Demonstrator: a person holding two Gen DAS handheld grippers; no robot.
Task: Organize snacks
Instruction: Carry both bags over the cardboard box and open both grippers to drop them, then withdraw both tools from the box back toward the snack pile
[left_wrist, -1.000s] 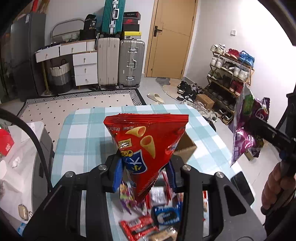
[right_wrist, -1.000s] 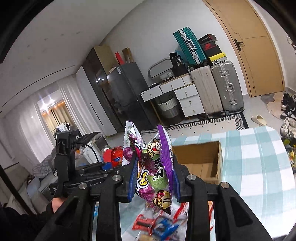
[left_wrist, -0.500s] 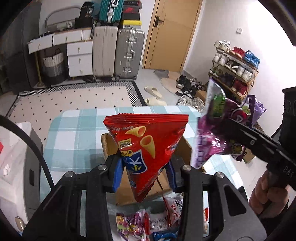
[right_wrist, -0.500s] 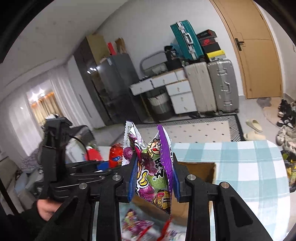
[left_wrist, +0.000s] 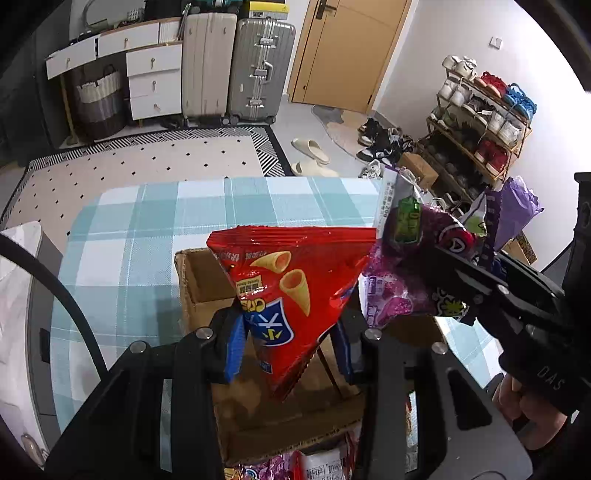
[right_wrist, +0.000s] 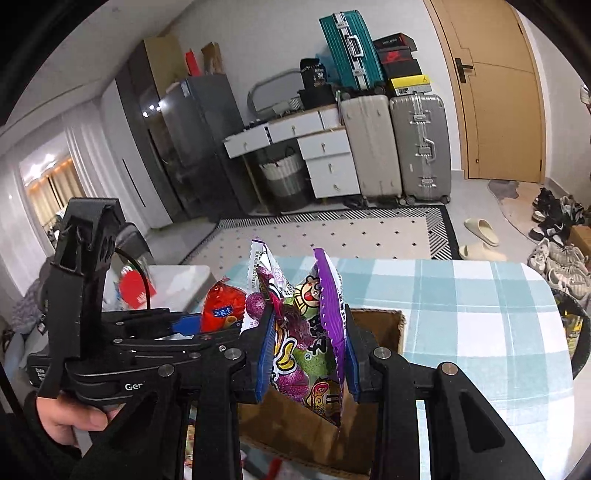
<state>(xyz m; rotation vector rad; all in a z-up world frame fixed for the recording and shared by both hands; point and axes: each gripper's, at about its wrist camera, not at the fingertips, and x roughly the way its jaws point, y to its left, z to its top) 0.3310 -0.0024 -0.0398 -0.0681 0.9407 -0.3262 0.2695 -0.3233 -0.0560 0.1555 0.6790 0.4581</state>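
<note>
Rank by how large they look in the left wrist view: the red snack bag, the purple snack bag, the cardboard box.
1. cardboard box, though partly hidden
2. red snack bag, close to the camera
3. purple snack bag, partly covered by the right gripper

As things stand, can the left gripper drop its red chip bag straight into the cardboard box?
Probably yes. The left gripper holds the red chip bag right over the open cardboard box, with nothing beneath it. The purple candy bag in the right gripper hangs close alongside and could brush it.
</note>
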